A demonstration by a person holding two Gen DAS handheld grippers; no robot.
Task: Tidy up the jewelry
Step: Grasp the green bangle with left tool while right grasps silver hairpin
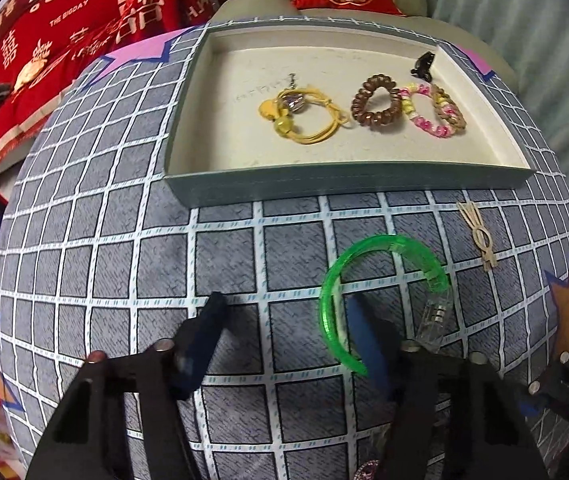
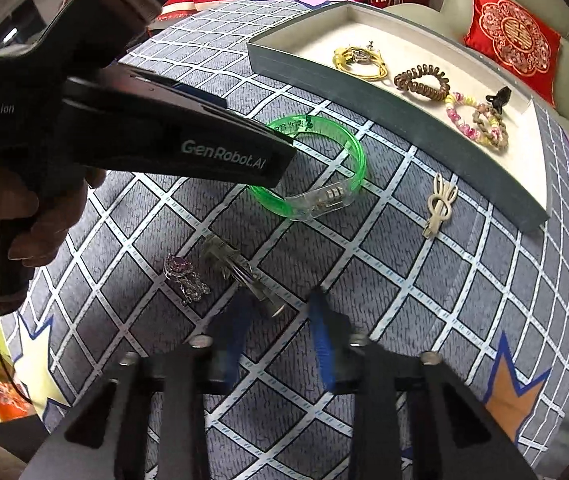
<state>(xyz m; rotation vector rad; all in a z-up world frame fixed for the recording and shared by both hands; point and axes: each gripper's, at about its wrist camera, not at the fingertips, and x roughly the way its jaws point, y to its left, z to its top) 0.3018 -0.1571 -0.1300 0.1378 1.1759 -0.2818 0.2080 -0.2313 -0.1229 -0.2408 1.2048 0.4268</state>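
Note:
A green translucent bangle (image 1: 384,276) with a clear clasp lies on the checked cloth; it also shows in the right wrist view (image 2: 324,168). My left gripper (image 1: 284,320) is open, its right finger (image 1: 364,340) inside the bangle's ring, its left finger outside. My right gripper (image 2: 280,312) is open and empty, just behind a clear hair clip (image 2: 240,272) and a silver purple-stone pendant (image 2: 182,274). A cream hair clip (image 1: 478,236) lies to the right (image 2: 438,204). The grey tray (image 1: 188,128) holds a yellow cord bracelet (image 1: 304,116), brown coil tie (image 1: 376,102), pink bead bracelet (image 1: 436,110) and black clip (image 1: 424,64).
Red cushions and fabric (image 1: 84,20) lie beyond the table's far edge. The tray's near wall (image 2: 384,100) stands between the loose pieces and the tray floor. The left gripper's body (image 2: 124,136) reaches across the left of the right wrist view.

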